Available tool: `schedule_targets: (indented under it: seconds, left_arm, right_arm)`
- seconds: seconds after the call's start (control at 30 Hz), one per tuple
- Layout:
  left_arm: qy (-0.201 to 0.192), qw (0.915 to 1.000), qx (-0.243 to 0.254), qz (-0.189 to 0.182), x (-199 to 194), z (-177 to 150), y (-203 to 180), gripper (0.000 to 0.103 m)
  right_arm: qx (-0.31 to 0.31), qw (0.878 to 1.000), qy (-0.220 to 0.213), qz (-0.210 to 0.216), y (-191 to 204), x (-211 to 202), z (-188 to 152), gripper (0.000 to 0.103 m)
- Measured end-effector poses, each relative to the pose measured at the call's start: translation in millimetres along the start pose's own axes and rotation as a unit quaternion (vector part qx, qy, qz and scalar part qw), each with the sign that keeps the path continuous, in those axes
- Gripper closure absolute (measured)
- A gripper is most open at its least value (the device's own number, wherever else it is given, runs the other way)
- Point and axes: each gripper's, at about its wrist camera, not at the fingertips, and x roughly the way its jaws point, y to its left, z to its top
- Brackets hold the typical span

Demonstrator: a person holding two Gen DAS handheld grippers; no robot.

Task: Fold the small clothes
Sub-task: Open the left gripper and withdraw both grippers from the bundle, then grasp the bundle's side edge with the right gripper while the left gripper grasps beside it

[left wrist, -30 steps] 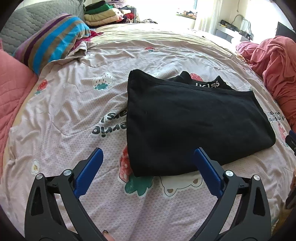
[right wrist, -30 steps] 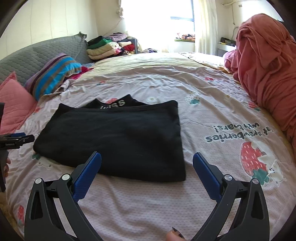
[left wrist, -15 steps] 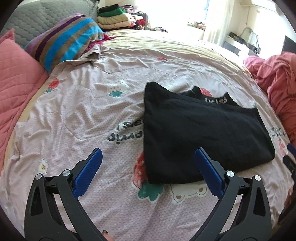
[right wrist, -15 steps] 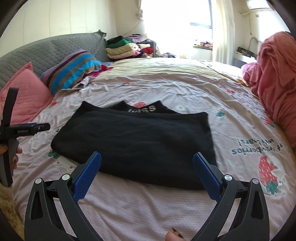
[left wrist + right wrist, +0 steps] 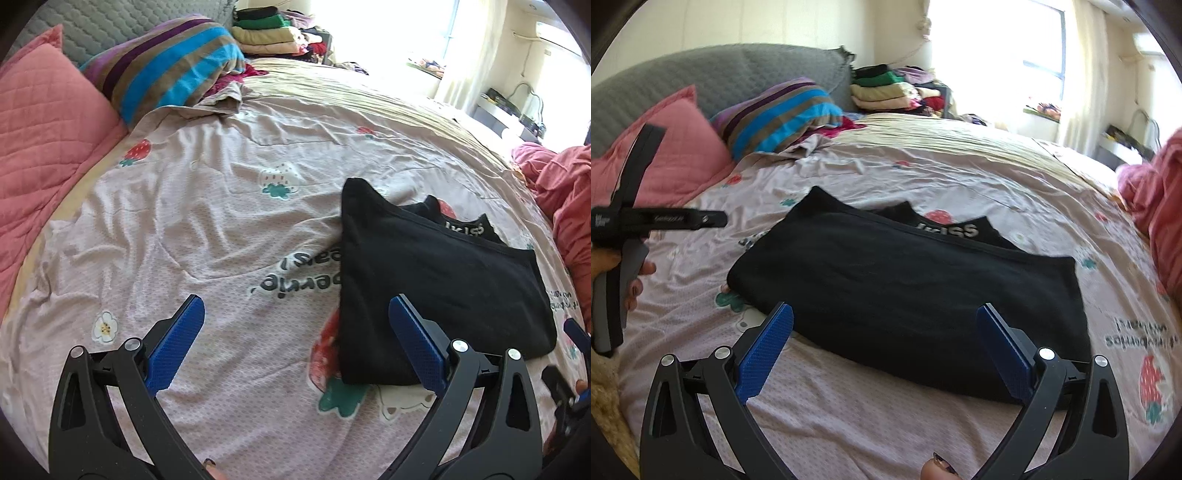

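Pulled back leftward from folded black garment lettered "SS" on strawberry-print bed sheet, left tongs wide and empty, right tongs likewise.

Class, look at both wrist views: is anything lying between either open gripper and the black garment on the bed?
Nothing visible. Only bare bedsheet separates the right gripper from the black garment; the left gripper also has a clear path to it.

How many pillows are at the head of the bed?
2: a pink quilted pillow at the far left, and a striped pillow right beside it, both against the grey headboard. Others may sit out of frame.
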Motion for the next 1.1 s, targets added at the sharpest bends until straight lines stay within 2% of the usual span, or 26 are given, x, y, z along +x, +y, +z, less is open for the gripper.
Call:
schedule_targets:
  seconds: [0.37,0.67,0.93,1.1]
  left_arm:
    - [0.008,0.9993,-0.03,0.019,22.9,9.5,19.3,0.009]
    - [0.029,0.999,-0.025,0.021,52.7,21.7,7.2,0.009]
    - [0.041,0.9988,-0.007,0.025,73.1,29.3,-7.7,0.009]
    - [0.041,0.9987,-0.022,0.022,81.2,40.9,-4.3,0.009]
  right_arm:
    - [-0.09,0.996,0.008,0.015,54.3,36.7,1.8,0.004]
    - [-0.158,0.987,0.038,0.008,90.6,76.0,-3.9,0.004]
    - [-0.229,0.971,0.06,-0.037,122.1,114.0,-14.5,0.004]
    - [-0.258,0.963,0.046,-0.059,134.9,126.0,-12.8,0.004]
